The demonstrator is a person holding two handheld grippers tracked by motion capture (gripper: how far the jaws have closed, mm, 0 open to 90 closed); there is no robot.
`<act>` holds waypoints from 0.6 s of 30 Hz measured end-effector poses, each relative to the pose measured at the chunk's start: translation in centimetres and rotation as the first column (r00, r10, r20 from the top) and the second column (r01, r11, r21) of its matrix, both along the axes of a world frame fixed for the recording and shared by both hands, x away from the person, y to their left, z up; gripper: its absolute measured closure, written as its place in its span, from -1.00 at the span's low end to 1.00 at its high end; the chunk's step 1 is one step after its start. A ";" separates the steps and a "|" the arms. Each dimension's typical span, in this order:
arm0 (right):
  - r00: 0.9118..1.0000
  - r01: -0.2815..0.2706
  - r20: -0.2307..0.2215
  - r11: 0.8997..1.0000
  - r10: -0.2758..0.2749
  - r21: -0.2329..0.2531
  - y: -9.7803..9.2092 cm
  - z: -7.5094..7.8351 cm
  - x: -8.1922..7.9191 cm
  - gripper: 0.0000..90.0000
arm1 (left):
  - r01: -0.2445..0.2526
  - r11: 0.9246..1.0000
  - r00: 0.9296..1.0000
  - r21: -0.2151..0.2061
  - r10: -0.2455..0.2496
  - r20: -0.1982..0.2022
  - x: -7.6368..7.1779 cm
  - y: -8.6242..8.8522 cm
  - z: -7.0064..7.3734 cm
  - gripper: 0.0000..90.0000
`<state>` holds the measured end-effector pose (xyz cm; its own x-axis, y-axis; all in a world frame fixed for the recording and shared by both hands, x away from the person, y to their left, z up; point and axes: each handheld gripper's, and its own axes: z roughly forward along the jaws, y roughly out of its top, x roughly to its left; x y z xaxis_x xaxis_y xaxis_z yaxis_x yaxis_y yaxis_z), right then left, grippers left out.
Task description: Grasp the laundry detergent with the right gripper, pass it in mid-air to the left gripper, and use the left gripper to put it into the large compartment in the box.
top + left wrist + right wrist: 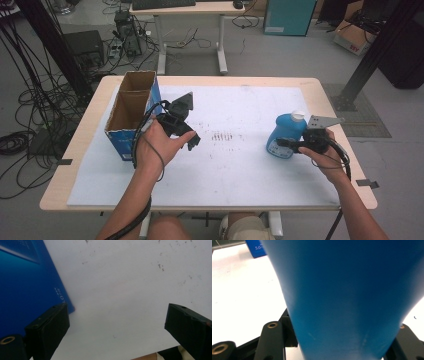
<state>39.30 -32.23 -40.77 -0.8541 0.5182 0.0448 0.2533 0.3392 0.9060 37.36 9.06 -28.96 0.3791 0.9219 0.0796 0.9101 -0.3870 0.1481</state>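
Observation:
A blue detergent bottle with a white cap stands on the right side of the white mat. My right gripper is shut on its lower body from the right; in the right gripper view the blue bottle sits between the jaws, pressed against both. My left gripper hovers just right of an open-topped blue cardboard box on the table's left side. In the left gripper view that gripper is open with bare mat between the jaws, and the blue box wall lies beside one jaw.
Dark smudges mark the mat's middle. The wooden table edge frames the mat. Beyond the table stand a desk, floor cables at left and a black post at right.

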 end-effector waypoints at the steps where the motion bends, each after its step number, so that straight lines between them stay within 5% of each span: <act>1: 1.000 0.000 0.001 1.000 0.000 0.000 0.0 0.0 0.0 -0.03 | -0.001 1.000 1.000 -0.001 0.001 -0.001 0.0 0.0 0.0 -0.86; 18: 1.000 0.000 0.005 1.000 0.000 -0.004 0.1 0.0 -0.1 -0.04 | 0.008 1.000 1.000 0.004 -0.008 0.000 -0.3 0.0 0.3 -0.86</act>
